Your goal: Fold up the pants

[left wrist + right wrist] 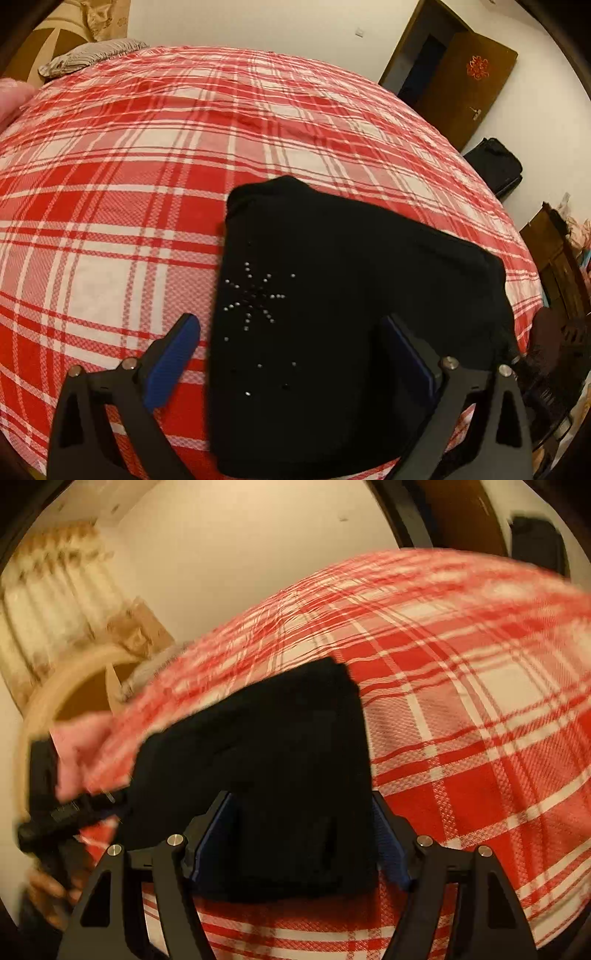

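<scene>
The black pants (332, 295) lie folded into a thick rectangle on the red-and-white plaid bed (129, 166), with a star of small studs on top. My left gripper (291, 332) is open and straddles the near left part of the bundle: one blue pad is over the bedsheet, the other over the black cloth. In the blurred right wrist view the pants (280, 757) fill the gap between the spread fingers of my open right gripper (301, 827), whose pads flank the bundle's near end. Neither gripper visibly pinches the cloth.
A grey pillow (92, 55) lies at the bed's far left. A brown door (469, 74), a black bag (495, 162) and wooden furniture (554, 258) stand off the right side. A pink sleeve (81, 749) and a hand (48, 886) show left of the pants.
</scene>
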Tool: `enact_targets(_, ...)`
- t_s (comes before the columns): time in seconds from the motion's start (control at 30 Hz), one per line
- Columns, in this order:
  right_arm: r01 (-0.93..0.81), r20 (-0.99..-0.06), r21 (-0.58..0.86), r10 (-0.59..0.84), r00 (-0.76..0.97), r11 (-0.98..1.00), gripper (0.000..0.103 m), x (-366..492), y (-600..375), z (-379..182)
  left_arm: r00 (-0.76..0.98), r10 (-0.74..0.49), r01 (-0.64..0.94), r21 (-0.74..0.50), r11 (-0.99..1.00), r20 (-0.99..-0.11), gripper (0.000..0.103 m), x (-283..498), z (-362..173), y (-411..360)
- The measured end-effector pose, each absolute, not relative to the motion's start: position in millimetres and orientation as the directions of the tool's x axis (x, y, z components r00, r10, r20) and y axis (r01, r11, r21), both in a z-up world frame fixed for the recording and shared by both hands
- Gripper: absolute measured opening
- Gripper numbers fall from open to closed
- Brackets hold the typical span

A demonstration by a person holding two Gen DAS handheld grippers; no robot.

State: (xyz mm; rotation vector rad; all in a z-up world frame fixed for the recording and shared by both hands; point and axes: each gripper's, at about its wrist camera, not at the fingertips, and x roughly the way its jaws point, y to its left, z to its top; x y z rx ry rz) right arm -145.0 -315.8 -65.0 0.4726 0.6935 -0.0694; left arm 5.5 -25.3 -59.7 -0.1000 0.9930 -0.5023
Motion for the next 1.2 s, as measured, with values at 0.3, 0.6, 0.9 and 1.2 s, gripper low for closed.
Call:
enact_targets(0.3, 0.23, -0.701, 0.268, 0.026, 0.712, 0.935, 0.036, -136, -304, -56, 0.458, -0.473, 0.378, -0.316, 0.87, -0.753, 0.047, -1, -56, -29)
enact_targets(0.6, 0.18, -0.661, 0.016, -0.124, 0.74, 0.984, 0.029, -135, -263, -25, 0.53, -0.45, 0.366, -0.285, 0.886, -0.719, 0.019, -4, -41, -22)
enact_targets(0.9, 0.019, -0.556, -0.074, -0.057, 0.829, 0.997, 0.029, -109, -216, 23, 0.622, -0.44, 0.36, -0.262, 0.895, -0.648, 0.018, 0, -9, -3)
enact_targets(1.2, -0.287, -0.45, -0.039, 0.239, 0.86, 0.957, 0.029, -13, -133, 70, 0.814, -0.231, 0.15, -0.191, 0.97, -0.534, 0.018, 46, 51, 96)
